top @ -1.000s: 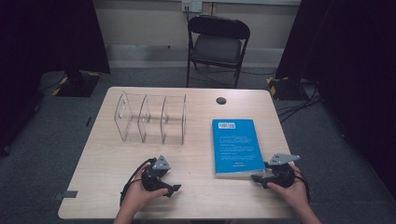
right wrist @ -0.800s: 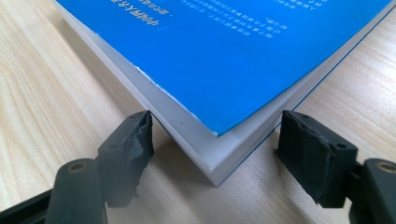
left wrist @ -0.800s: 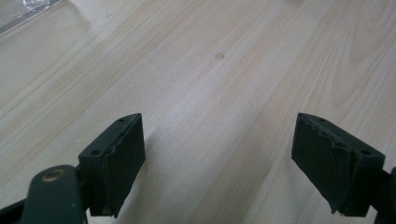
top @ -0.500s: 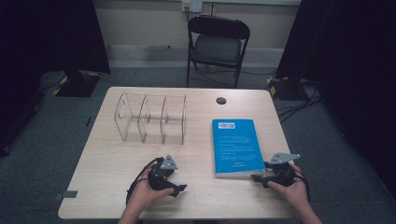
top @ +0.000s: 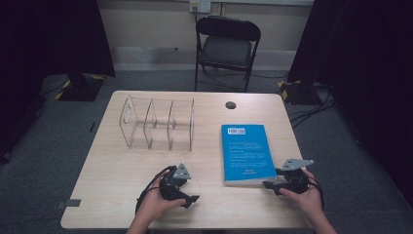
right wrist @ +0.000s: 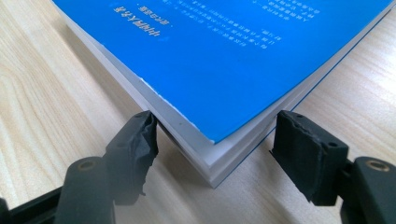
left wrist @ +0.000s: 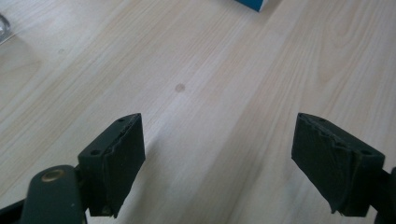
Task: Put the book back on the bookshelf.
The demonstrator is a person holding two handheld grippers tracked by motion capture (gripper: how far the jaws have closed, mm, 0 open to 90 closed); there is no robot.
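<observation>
Right gripper view shows your right gripper point(right wrist: 212, 144) spread wide, with the near corner of the blue book point(right wrist: 243, 56) sitting between its jaws, not pinched. High view shows more: the book lies flat on the table point(top: 117, 165) toward its right side, and your left gripper point(top: 187, 195) rests on bare wood well away from it. Left gripper view shows those jaws spread too, gripping nothing. A clear rack point(top: 157, 123) stands farther back, out of your way.
</observation>
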